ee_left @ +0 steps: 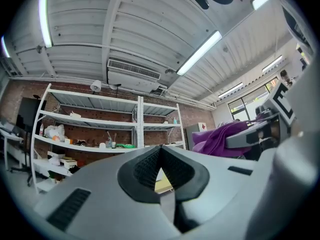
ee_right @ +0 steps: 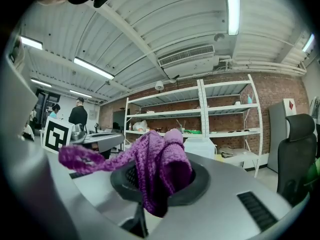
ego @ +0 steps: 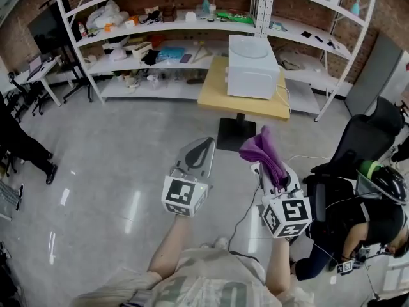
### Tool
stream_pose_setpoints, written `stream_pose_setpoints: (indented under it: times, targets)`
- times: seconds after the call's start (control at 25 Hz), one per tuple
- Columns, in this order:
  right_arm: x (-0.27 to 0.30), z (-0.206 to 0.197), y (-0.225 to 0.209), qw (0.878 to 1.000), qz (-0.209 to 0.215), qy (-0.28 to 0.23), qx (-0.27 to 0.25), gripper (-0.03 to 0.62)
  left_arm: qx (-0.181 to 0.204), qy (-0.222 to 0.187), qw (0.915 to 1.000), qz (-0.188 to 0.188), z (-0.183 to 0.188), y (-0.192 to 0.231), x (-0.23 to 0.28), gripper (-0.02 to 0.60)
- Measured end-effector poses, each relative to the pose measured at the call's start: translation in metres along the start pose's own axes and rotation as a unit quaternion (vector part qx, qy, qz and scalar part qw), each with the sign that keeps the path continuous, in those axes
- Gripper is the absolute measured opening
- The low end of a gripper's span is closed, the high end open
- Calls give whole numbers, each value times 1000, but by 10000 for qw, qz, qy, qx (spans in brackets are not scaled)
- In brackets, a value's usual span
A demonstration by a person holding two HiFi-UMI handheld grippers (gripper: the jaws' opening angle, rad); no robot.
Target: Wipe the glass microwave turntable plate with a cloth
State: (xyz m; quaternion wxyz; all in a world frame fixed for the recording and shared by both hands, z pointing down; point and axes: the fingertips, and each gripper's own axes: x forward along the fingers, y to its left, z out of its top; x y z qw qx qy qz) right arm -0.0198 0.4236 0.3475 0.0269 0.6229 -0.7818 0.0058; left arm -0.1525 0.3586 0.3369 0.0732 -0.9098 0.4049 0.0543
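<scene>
Grey floor [ego: 115,165] | shelves [ego: 166,27] | microwave [ego: 252,75] on table [ego: 214,98] | right gripper [ego: 268,174] clamps cloth [ego: 263,151]

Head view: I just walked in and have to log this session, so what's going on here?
A person stands back from the white microwave on a small wooden table, a gripper in each hand. The right gripper is shut on a purple cloth; the left gripper is shut and empty. What looks like the glass plate lies on top of the microwave, untouched; wiping has not begun.
</scene>
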Motion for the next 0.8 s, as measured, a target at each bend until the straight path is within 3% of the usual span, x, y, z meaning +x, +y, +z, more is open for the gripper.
stream_pose_setpoints:
  times: [0.8]
  targets:
    - [-8, -1, 2, 9992, -388, 111, -75, 51, -64, 60, 9998, -187, -1, -1, -6, -3]
